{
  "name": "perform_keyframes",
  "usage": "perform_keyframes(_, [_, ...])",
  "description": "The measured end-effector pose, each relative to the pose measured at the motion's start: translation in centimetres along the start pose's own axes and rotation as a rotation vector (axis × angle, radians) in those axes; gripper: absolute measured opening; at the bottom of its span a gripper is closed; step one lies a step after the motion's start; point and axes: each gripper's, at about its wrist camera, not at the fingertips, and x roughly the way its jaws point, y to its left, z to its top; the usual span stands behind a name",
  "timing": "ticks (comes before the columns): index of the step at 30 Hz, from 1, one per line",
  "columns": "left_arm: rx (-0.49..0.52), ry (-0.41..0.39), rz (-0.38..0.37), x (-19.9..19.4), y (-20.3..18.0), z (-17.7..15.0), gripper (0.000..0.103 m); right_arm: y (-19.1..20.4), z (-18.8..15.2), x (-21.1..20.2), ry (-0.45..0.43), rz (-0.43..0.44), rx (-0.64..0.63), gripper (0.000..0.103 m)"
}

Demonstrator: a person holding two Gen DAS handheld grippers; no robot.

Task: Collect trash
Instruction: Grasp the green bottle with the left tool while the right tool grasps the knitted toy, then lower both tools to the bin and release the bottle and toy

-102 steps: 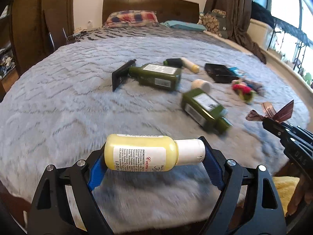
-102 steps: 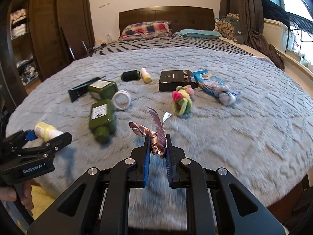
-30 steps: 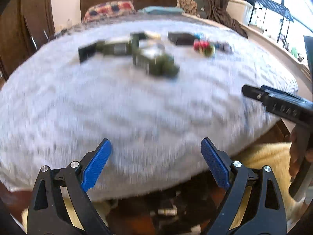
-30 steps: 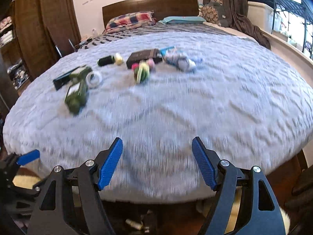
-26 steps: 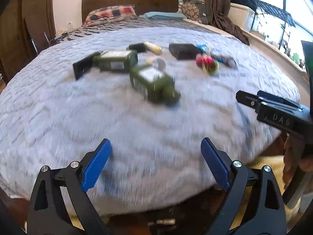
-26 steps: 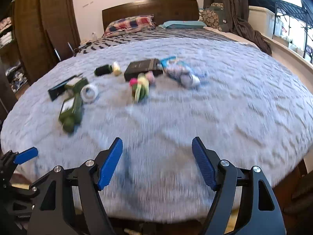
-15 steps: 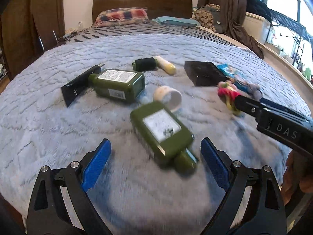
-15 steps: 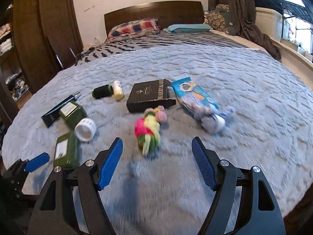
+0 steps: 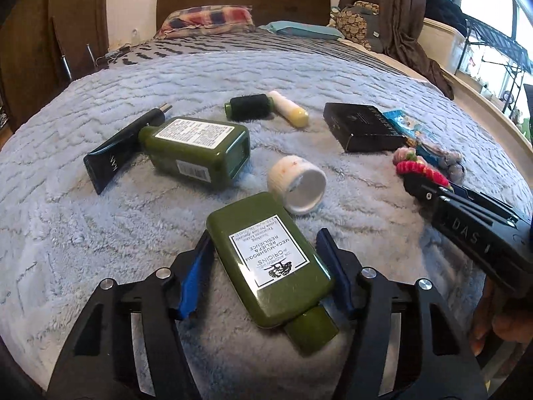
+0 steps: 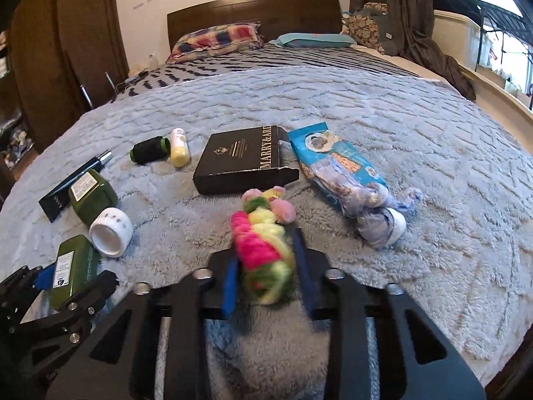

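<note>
A green bottle (image 9: 269, 263) with a white label lies on the grey-blue bed cover (image 9: 83, 233). My left gripper (image 9: 266, 246) is closing around the bottle, and its blue pads (image 9: 193, 280) meet the bottle's sides. A pink, yellow and green yarn toy (image 10: 263, 253) lies between the pads of my right gripper (image 10: 265, 256), whose jaws are closing and squeezing the toy. In the right wrist view, the left gripper (image 10: 66, 286) sits at the lower left with the bottle (image 10: 75, 271) in it. The right gripper (image 9: 466, 223) shows at the right of the left wrist view.
On the cover lie a second green bottle (image 9: 196, 153), a black tube (image 9: 110, 160), a white tape roll (image 9: 298, 183), a black spool (image 9: 248, 106), a yellow tube (image 9: 288, 113), a black box (image 10: 246, 160) and a blue packet (image 10: 339, 166). Pillows and a headboard are behind.
Both grippers came forward from the bed's edge to the objects. Their wide-open jaws narrowed, the left around the green bottle and the right around the yarn toy.
</note>
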Motion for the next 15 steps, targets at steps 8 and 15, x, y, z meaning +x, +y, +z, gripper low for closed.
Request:
perform_keyframes(8, [0.03,0.001,-0.035,-2.3,0.5,-2.1,0.059,0.0,-2.2,-2.9,0.003,0.049,0.015,0.024])
perform_keyframes(15, [0.043,-0.011,-0.041,-4.6,0.8,-4.4,0.059,0.7,-5.1,-5.9,0.007,0.079,-0.002,0.024])
